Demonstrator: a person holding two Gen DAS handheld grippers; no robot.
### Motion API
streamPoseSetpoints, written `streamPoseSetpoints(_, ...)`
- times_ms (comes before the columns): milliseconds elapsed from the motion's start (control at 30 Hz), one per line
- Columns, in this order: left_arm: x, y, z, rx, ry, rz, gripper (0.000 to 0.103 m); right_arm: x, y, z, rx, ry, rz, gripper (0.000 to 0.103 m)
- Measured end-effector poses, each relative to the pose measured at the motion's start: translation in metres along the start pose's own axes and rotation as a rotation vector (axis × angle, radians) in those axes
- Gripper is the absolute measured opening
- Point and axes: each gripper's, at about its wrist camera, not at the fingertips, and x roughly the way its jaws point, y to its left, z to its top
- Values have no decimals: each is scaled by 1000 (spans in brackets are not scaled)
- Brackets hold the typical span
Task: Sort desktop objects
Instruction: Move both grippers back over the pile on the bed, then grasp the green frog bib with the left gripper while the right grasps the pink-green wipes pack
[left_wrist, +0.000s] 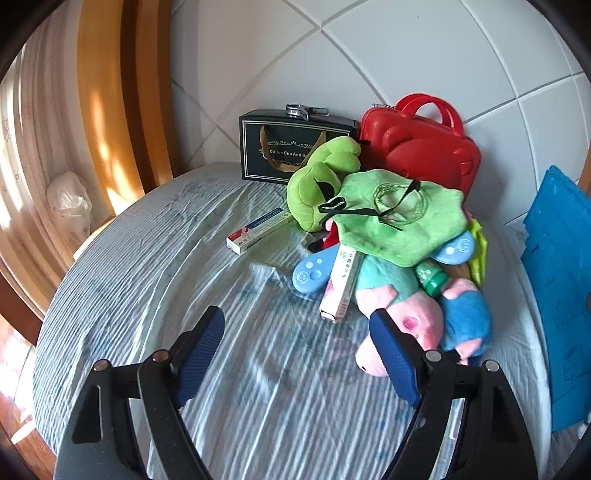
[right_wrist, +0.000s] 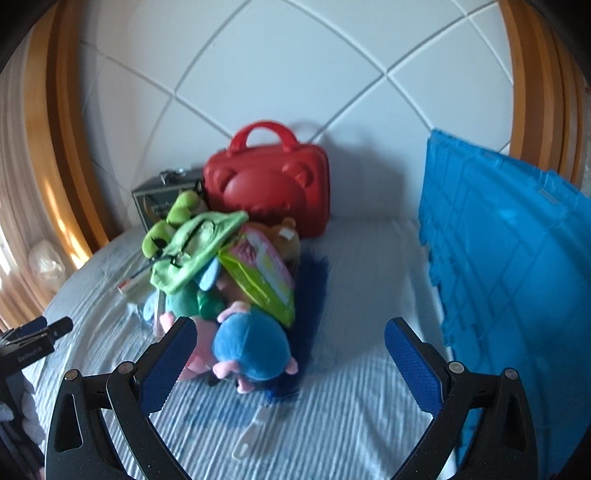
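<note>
A heap of objects lies on a blue-striped cloth: a green frog plush, a green cloth pouch, a pink pig plush in blue, a long pink box, a light blue toy controller and a red-and-white tube box. My left gripper hovers open just before the heap, nothing between its fingers. My right gripper also stands open, with the pig plush just beyond its left finger. A yellow-green packet tops the heap.
A red bear-shaped case and a dark coffee-cup box lean against the white padded wall. A blue plastic crate stands at the right. A white-handled tool lies on the cloth. The left gripper's tip shows at the left edge.
</note>
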Motion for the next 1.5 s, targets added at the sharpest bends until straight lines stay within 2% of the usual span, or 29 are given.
streamPoseSetpoints(200, 51, -35, 37, 74, -2, -61, 81, 51, 4, 20, -15, 63, -37, 103)
streamPoseSetpoints(267, 73, -47, 47, 98, 12, -57, 81, 68, 5, 27, -8, 81, -36, 103)
streamPoseSetpoints(433, 123, -64, 85, 65, 26, -87, 81, 109, 7, 41, -6, 112, -24, 103)
streamPoseSetpoints(533, 153, -82, 107, 96, 30, -78, 81, 128, 8, 49, 6, 122, -12, 103)
streamPoseSetpoints(667, 201, -97, 110, 116, 111, -74, 81, 150, 13, 57, -7, 133, 5, 103)
streamPoseSetpoints(700, 215, -98, 106, 106, 137, -94, 82, 154, 15, 58, -14, 140, 10, 103)
streamPoseSetpoints(767, 221, -93, 102, 59, 114, -147, 82, 166, 20, 56, -30, 158, 24, 103)
streamPoseSetpoints(833, 224, -91, 100, 50, 118, -180, 77, 177, 25, 53, -40, 179, 30, 103)
streamPoseSetpoints(900, 216, -92, 98, 83, 105, -229, 48, 187, 28, 48, -50, 210, 34, 103)
streamPoseSetpoints(933, 211, -94, 97, 106, 96, -223, 34, 192, 29, 45, -54, 221, 26, 103)
streamPoseSetpoints(967, 206, -96, 95, 137, 85, -200, 27, 195, 29, 43, -58, 229, 16, 103)
streamPoseSetpoints(1000, 201, -96, 91, 166, 78, -178, 16, 197, 29, 42, -59, 232, 10, 103)
streamPoseSetpoints(1033, 197, -93, 86, 175, 81, -164, 12, 198, 27, 41, -55, 231, 11, 103)
streamPoseSetpoints(1100, 194, -82, 80, 164, 97, -147, 5, 200, 24, 42, -46, 236, 8, 103)
streamPoseSetpoints(1133, 191, -72, 75, 157, 106, -110, 3, 200, 24, 43, -46, 237, 2, 103)
streamPoseSetpoints(1200, 184, -52, 66, 153, 111, -33, 3, 198, 25, 44, -55, 231, -5, 103)
streamPoseSetpoints(1300, 174, -11, 47, 108, 151, 43, 3, 196, 26, 43, -61, 227, 1, 103)
streamPoseSetpoints(1400, 162, 11, 42, 72, 162, 60, 3, 197, 27, 42, -53, 229, 6, 103)
streamPoseSetpoints(1500, 146, 8, 48, 56, 143, 55, 3, 196, 28, 42, -47, 235, 11, 103)
